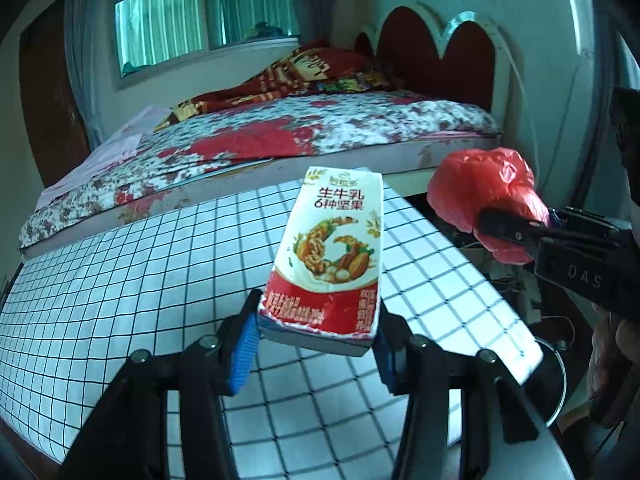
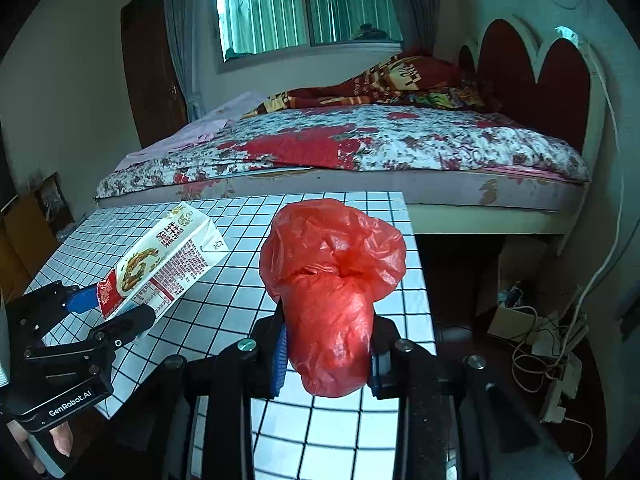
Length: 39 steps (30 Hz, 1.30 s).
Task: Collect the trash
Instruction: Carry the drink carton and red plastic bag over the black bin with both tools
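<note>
Left claw (image 1: 318, 336) clamped on milk carton (image 1: 332, 252), right claw (image 2: 326, 354) pinching red plastic bag (image 2: 332, 280), both above checkered surface (image 1: 140, 272).

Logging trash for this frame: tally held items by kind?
carton: 1, in the left gripper
red bag: 1, in the right gripper
Total: 2

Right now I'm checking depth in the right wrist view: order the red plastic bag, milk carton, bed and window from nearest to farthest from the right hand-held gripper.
1. Red plastic bag: clamped in the right hand-held gripper.
2. Milk carton: left, above the checked table.
3. Bed: beyond the table.
4. Window: back wall.
</note>
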Each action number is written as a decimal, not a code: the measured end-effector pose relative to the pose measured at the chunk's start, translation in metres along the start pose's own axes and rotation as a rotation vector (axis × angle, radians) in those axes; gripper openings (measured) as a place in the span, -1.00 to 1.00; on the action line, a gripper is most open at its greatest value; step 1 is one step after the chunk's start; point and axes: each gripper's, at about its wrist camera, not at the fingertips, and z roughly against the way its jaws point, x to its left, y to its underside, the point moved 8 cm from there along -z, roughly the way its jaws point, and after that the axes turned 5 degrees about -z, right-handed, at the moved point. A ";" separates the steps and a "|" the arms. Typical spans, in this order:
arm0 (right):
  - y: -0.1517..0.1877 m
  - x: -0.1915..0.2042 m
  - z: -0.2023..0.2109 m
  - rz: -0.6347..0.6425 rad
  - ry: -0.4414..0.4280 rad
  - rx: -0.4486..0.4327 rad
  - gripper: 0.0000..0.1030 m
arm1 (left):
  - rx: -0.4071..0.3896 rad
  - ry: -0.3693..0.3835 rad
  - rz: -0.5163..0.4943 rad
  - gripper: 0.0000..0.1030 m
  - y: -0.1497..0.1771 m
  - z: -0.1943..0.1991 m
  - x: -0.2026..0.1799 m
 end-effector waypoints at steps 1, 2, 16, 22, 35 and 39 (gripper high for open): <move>0.002 -0.003 0.006 -0.004 0.002 -0.005 -0.38 | -0.004 0.006 -0.007 -0.02 0.000 0.005 -0.007; 0.005 -0.006 0.014 -0.010 0.005 -0.010 -0.38 | -0.007 0.010 -0.012 -0.02 0.001 0.010 -0.012; 0.041 -0.063 0.089 -0.063 0.088 -0.060 -0.38 | -0.054 0.123 -0.080 -0.02 0.006 0.047 -0.105; 0.060 -0.101 0.111 -0.092 0.152 -0.060 -0.38 | -0.053 0.194 -0.141 -0.02 0.011 0.043 -0.154; 0.105 -0.175 0.142 -0.167 0.269 -0.023 -0.38 | -0.029 0.333 -0.200 -0.02 0.026 0.029 -0.236; 0.124 -0.191 0.143 -0.180 0.290 0.003 -0.38 | -0.022 0.362 -0.217 -0.02 0.039 0.025 -0.257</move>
